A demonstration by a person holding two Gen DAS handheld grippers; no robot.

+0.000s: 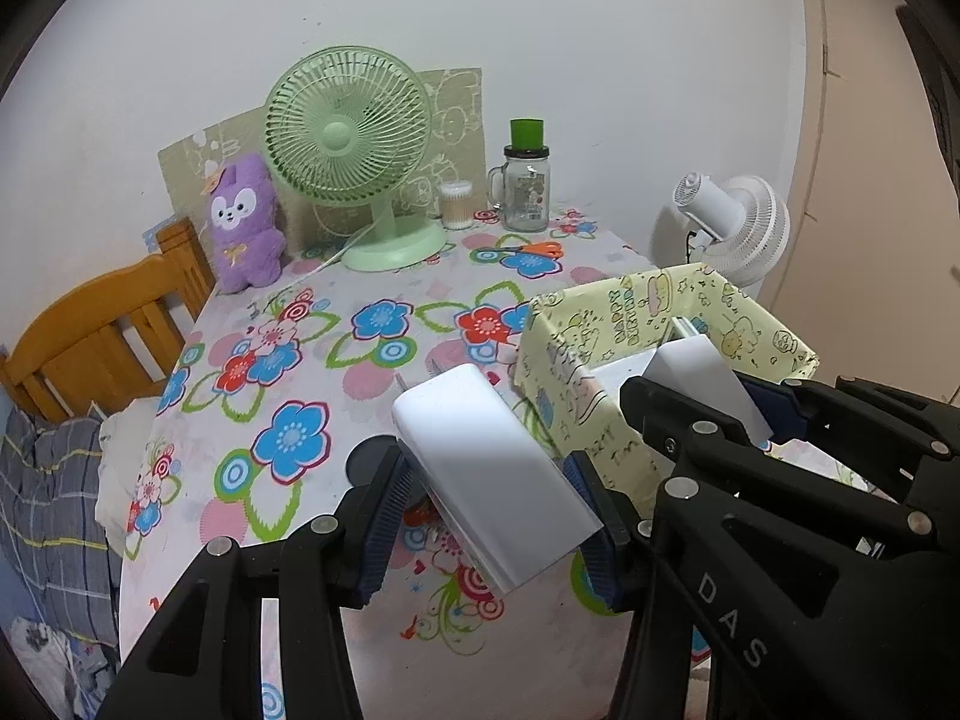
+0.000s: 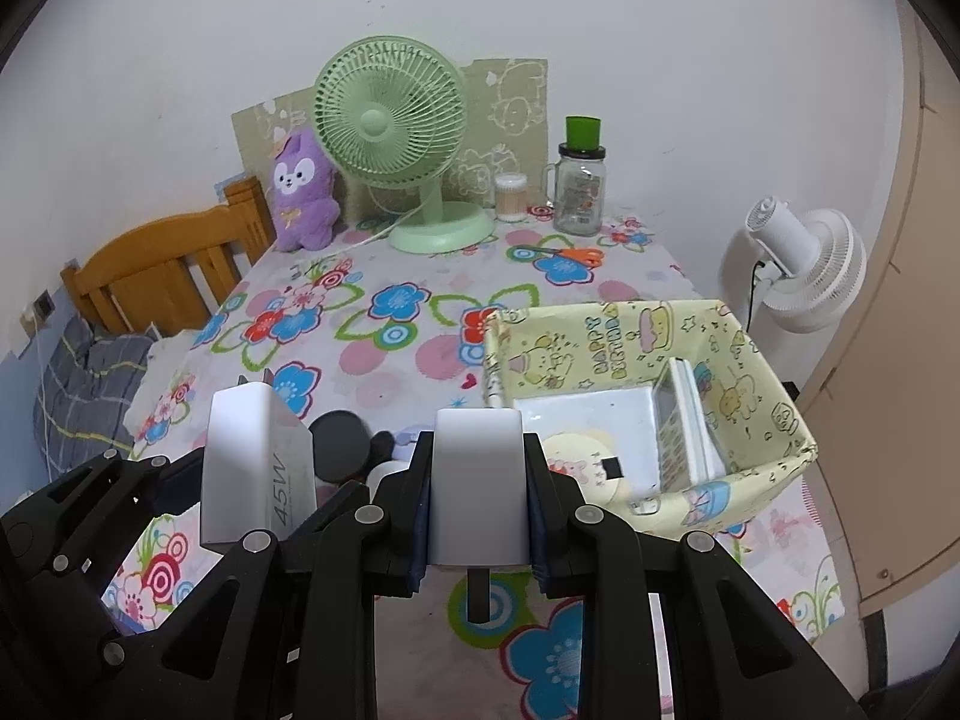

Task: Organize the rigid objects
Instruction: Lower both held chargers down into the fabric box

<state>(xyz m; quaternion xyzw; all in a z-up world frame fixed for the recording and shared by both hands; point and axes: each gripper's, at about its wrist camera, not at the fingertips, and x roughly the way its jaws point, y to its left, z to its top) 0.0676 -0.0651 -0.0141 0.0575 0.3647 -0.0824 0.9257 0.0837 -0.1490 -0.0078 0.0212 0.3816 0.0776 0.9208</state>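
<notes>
I've got both grippers up over the near edge of the flowered table (image 1: 336,360), each with a white block in its grip. My left gripper (image 1: 489,510) is closed on a white charger (image 1: 492,468), the blue pads pressed to its two sides; the charger tilts up and away from me, its far end raised above the tablecloth, just left of the yellow fabric box (image 1: 600,372). From the right wrist view that same charger (image 2: 252,468) stands beside me on the left, its side reading "45W", prongs pointing toward the green fan (image 2: 393,120).

My right gripper (image 2: 478,492) clamps a second white adapter (image 2: 478,480) squarely between its pads, held upright and level, just short of the yellow fabric box (image 2: 774,420) and a little left of it. In the left wrist view the right gripper (image 1: 708,414) reaches in over the box's near wall, its adapter (image 1: 699,384) angled above the opening.

Inside the box I see a white flat item (image 2: 588,414) on the bottom, a slim device (image 2: 687,426) leaning on the right wall, and a round cream piece (image 2: 585,456) at the near corner. A black round lid (image 2: 339,444) lies on the table left of the box, between my two grippers.
</notes>
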